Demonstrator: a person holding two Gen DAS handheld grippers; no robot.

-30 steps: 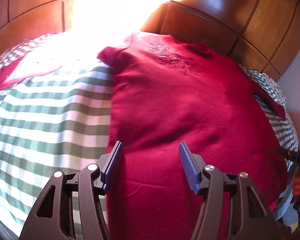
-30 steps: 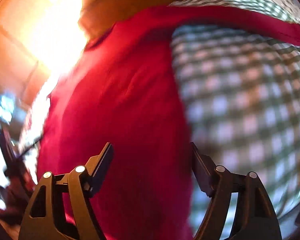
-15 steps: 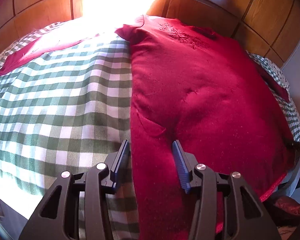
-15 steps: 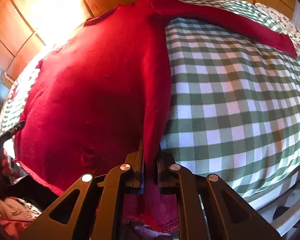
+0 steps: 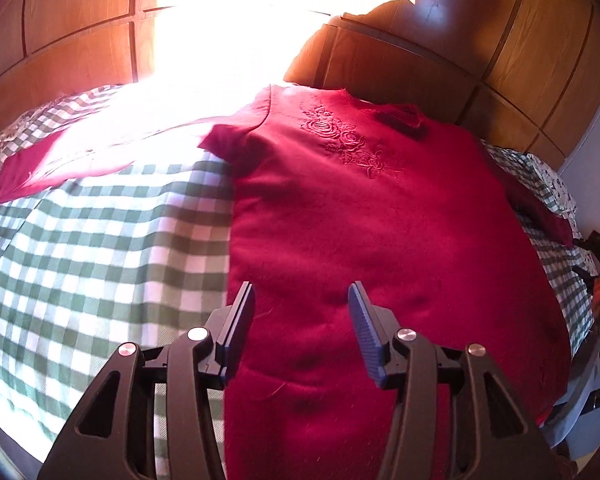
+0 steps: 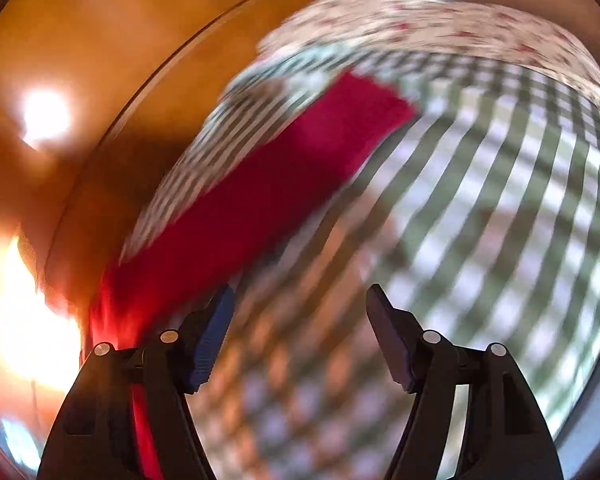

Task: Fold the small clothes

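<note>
**Q:** Fingers first: how do they stand?

**A:** Both pairs are spread wide with nothing between them. The left gripper (image 5: 302, 300) sits at 6 o'clock in its view, its blue ribbed pads (image 5: 362, 328) hovering over the lower part of a red top (image 5: 380, 240). The right gripper (image 6: 300, 312) is also at 6 o'clock in its own view, jaws apart, over the checked cloth (image 6: 500, 220).

**Q:** Where is the garment?

**A:** In the left view the top lies flat on its back, filling the centre and running from 6 o'clock up to 12. Its neckline is at about 1 o'clock, near a wooden headboard (image 5: 380, 64). One sleeve (image 5: 60, 164) stretches out to 9 o'clock across the green-and-white cloth. In the right view, which is badly motion-blurred, a red strip of the top runs from 8 o'clock toward 1 o'clock, passing just left of the gripper's left finger.

**Q:** Any writing or labels?

**A:** No readable text. The chest carries a tone-on-tone rose embroidery (image 5: 348, 140), at about 12 o'clock.

**Q:** Any containers?

**A:** None can be made out. At 3 o'clock in the left view, past the bed's edge, there are dark and orange shapes too small to identify. Floral fabric (image 6: 440, 24) shows at 12 o'clock in the right view.
</note>
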